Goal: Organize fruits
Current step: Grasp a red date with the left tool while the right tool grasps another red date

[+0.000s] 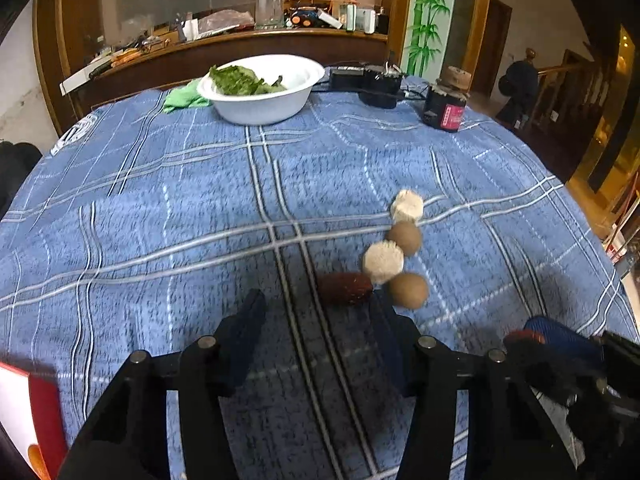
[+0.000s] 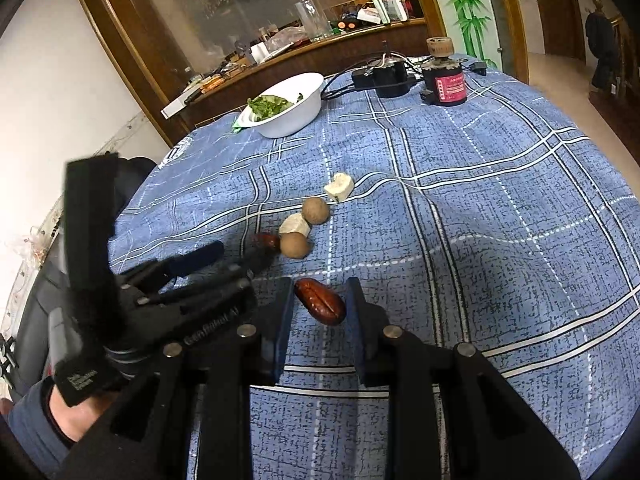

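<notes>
A lived-in home dining room. The counter wears a blue plaid cloth point(image 1: 160, 200), and behind it a cluttered wooden sideboard point(image 1: 224, 46) stands under a large mirror point(image 2: 248, 4). A bamboo-painted panel point(image 1: 430, 12) adjoins a wooden stair railing point(image 1: 560, 84).

A blue cloth point(image 1: 160, 200) crossed by white and dark plaid lines covers the surface. Just ahead of the black left claw point(image 1: 316, 320), whose pads are dark blue, lie a dark red date point(image 1: 345, 288), two tan-brown round fruits point(image 1: 408, 290) point(image 1: 405, 237) and two cream-white pieces point(image 1: 383, 261) point(image 1: 407, 205). Between the fingers of the black right claw point(image 2: 320, 308) sits a glossy reddish-brown date point(image 2: 320, 302) with dark creases. Far ahead of both claws stand a white bowl point(image 1: 264, 110) holding green leaves point(image 1: 240, 80), a bright green cloth point(image 1: 182, 98) beside it, and a dark jar point(image 1: 444, 110) with a red label and tan stopper.
</notes>
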Action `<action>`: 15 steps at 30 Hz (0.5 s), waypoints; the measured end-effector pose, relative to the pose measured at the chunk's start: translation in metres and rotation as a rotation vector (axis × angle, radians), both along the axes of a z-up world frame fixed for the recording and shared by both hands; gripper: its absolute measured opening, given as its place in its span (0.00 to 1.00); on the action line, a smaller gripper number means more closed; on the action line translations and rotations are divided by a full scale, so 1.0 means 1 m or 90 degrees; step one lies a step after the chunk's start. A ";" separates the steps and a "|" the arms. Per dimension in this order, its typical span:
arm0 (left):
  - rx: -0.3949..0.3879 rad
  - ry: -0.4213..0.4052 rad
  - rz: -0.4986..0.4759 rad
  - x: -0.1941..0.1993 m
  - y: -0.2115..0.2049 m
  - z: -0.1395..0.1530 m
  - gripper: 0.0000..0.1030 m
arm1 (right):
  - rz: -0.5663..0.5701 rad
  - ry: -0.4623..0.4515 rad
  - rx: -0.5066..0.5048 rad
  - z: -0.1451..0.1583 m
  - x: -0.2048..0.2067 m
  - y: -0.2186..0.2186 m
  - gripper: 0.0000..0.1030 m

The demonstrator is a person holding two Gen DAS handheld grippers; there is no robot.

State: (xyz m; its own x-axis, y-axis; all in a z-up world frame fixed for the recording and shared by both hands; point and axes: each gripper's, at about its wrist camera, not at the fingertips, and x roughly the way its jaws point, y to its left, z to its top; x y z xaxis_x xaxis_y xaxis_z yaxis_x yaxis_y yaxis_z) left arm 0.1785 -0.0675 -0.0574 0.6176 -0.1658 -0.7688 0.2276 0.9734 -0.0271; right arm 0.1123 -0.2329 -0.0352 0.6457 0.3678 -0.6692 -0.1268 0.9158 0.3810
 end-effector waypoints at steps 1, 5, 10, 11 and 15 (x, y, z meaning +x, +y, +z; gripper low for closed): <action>0.004 0.004 -0.001 0.003 -0.003 -0.001 0.52 | 0.002 -0.002 0.001 0.001 0.000 0.001 0.27; 0.012 0.009 -0.003 0.010 -0.012 -0.003 0.43 | 0.001 -0.004 0.006 0.001 0.000 -0.001 0.26; 0.013 0.009 -0.024 0.009 -0.019 -0.003 0.28 | 0.004 -0.004 0.008 0.001 0.001 0.000 0.27; 0.013 0.009 -0.029 0.008 -0.019 -0.003 0.26 | 0.004 -0.005 0.008 0.001 0.000 0.000 0.26; 0.016 0.008 -0.036 0.003 -0.019 -0.003 0.25 | 0.001 -0.006 0.009 0.002 0.000 -0.001 0.27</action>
State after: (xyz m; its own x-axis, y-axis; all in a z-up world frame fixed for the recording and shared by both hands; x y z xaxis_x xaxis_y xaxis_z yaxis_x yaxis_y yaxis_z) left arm 0.1814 -0.0861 -0.0600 0.5977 -0.1811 -0.7810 0.2820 0.9594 -0.0067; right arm 0.1125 -0.2341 -0.0336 0.6511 0.3784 -0.6579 -0.1321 0.9101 0.3928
